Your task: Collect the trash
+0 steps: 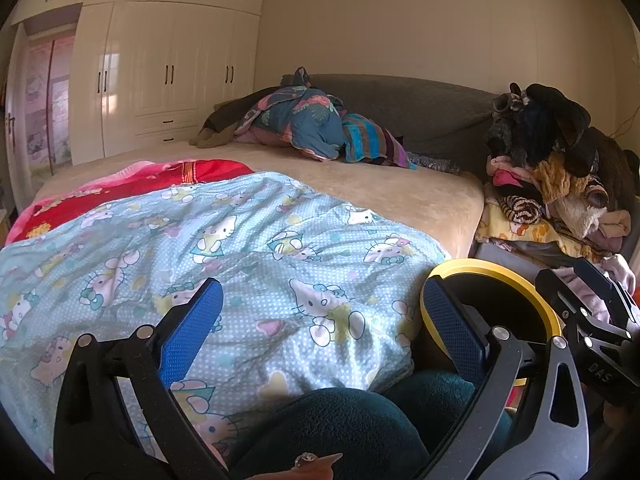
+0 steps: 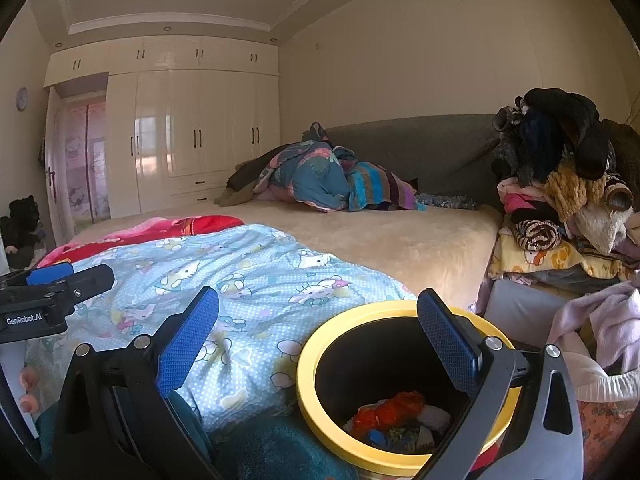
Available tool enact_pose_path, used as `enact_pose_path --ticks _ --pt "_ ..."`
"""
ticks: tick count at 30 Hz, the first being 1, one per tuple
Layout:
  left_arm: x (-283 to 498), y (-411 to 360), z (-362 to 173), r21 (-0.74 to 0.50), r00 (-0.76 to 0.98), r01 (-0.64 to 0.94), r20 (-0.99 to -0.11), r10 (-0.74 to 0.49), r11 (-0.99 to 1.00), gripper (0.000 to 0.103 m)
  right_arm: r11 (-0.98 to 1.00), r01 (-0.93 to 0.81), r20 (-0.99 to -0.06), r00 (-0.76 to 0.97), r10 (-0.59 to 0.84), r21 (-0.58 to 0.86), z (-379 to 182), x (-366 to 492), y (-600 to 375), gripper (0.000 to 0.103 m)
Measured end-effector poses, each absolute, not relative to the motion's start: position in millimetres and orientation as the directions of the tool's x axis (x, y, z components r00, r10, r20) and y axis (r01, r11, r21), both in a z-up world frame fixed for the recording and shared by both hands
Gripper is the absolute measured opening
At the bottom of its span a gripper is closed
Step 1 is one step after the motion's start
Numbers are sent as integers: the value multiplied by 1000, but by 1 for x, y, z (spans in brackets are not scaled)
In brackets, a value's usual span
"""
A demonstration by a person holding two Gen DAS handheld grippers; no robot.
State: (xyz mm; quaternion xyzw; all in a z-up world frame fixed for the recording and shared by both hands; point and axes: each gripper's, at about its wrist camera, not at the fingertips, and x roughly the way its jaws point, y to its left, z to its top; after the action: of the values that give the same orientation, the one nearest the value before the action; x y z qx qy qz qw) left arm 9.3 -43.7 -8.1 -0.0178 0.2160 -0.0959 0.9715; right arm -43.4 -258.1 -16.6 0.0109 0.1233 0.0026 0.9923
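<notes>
Black left gripper (image 1: 320, 312), blue textured pads (image 1: 188, 334); teal fleece clothing (image 1: 340, 432)

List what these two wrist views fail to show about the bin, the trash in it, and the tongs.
- Bin: base and outer wall cut off by the right wrist view's bottom edge and the right tongs.
- Trash: partly hidden by the bin's dark wall and a blue pad; items too jumbled to identify.
- Bin interior: unseen in the left wrist view, behind the left tongs.
- Floor beside the bed: hidden by bedding.
</notes>
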Motion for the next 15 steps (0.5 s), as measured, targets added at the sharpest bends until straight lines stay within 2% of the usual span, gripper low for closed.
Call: enact_pose_path --ticks 15 --pt "10 -43 -9 -79 887 179 -418 -196 981 92 1000 5 -253 967 2 28 -18 -42 -260 97"
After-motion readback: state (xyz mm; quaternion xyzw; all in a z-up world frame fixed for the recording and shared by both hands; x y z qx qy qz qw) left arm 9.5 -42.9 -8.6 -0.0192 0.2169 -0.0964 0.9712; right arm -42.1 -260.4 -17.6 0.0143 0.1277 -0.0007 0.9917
